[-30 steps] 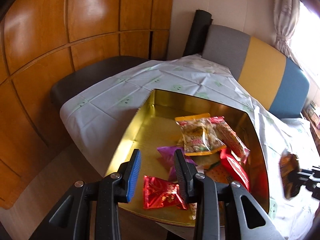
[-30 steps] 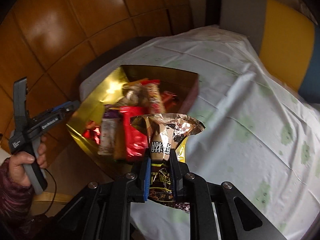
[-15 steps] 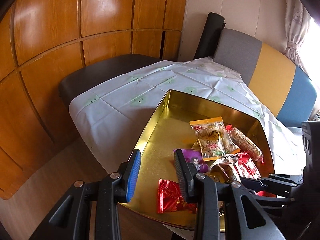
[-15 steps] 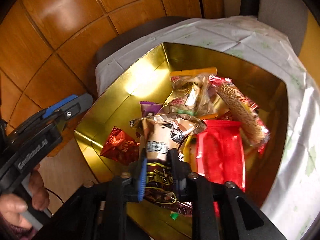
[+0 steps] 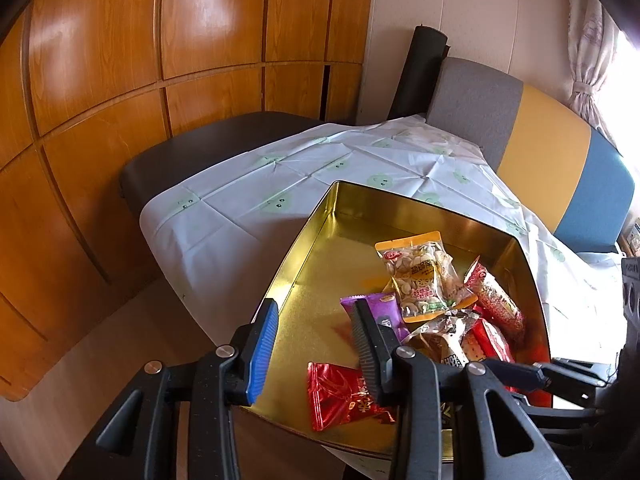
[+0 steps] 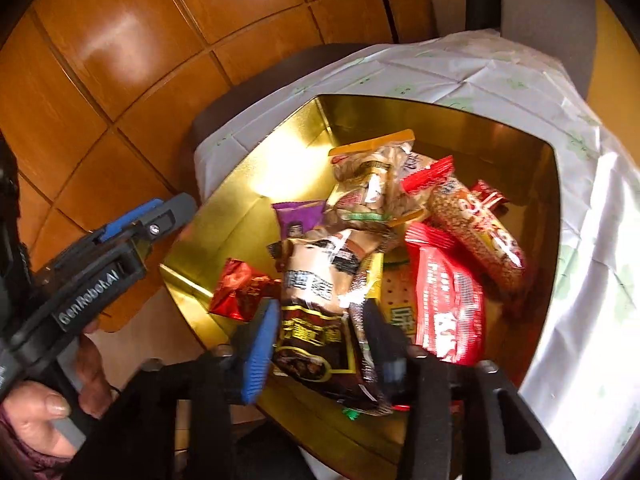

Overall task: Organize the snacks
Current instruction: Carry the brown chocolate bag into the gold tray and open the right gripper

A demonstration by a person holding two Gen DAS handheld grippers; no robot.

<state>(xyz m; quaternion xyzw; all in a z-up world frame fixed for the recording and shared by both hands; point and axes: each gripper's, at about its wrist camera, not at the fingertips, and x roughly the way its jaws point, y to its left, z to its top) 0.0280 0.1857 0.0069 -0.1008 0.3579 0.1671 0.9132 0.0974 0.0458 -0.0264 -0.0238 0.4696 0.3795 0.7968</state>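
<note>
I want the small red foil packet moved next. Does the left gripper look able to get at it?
Probably yes. The left gripper is open just above the red foil packet, which lies bare on the gold tin floor with nothing on top.

"GenRobot.AI" in white letters on the black body of the left gripper [image 6: 154,220], Chinese print on snack packets [image 6: 316,280] too blurred to read

A low dark table [image 5: 208,152] stands against the wood-panelled wall, covered on its right part by a creased white cloth [image 5: 248,216] printed with pale green faces; the far left end stays bare. A gold tin tray [image 5: 304,264] rests directly on the cloth at the near right, its near corner overhanging the table's edge.
</note>
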